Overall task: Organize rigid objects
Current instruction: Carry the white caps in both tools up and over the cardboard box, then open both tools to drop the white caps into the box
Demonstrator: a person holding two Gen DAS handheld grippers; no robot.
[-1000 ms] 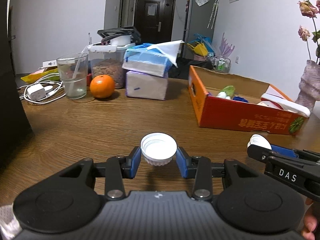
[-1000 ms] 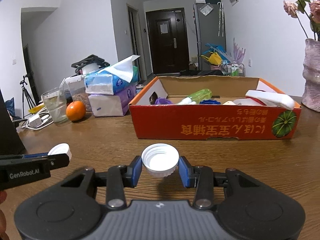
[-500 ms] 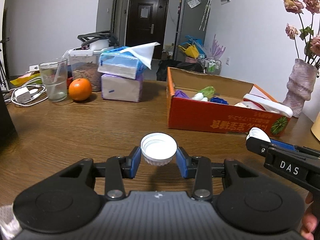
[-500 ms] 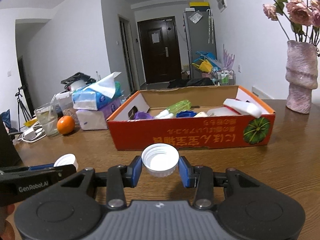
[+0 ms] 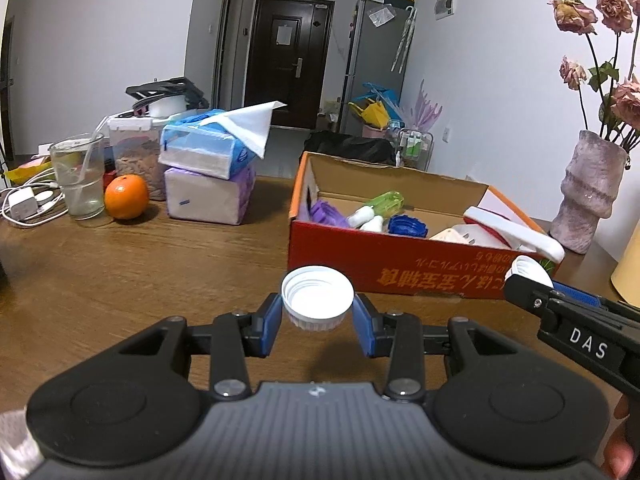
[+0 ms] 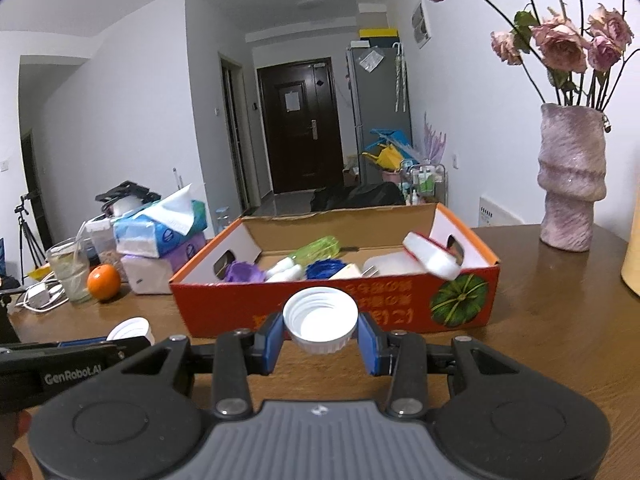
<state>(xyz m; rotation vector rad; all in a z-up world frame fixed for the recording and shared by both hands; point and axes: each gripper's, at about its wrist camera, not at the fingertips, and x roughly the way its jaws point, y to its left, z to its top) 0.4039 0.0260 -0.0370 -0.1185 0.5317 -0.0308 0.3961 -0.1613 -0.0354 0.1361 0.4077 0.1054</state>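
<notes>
Fingers (image 5: 272, 322) pinch a white cap (image 5: 317, 302); neighbouring gripper (image 5: 520, 276) reads "DAS"

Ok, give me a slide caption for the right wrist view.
Right gripper holding a white bottle cap in front of the orange cardboard box.

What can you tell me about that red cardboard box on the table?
The red cardboard box is a shallow open tray with orange rims, plain brown inside, cut-out handles at both ends, upside-down print and a green pumpkin picture on its front. It sits flat on the wooden table. Inside lie a purple item, a green bottle, a blue cap and white plastic pieces, one leaning over its rim.
</notes>
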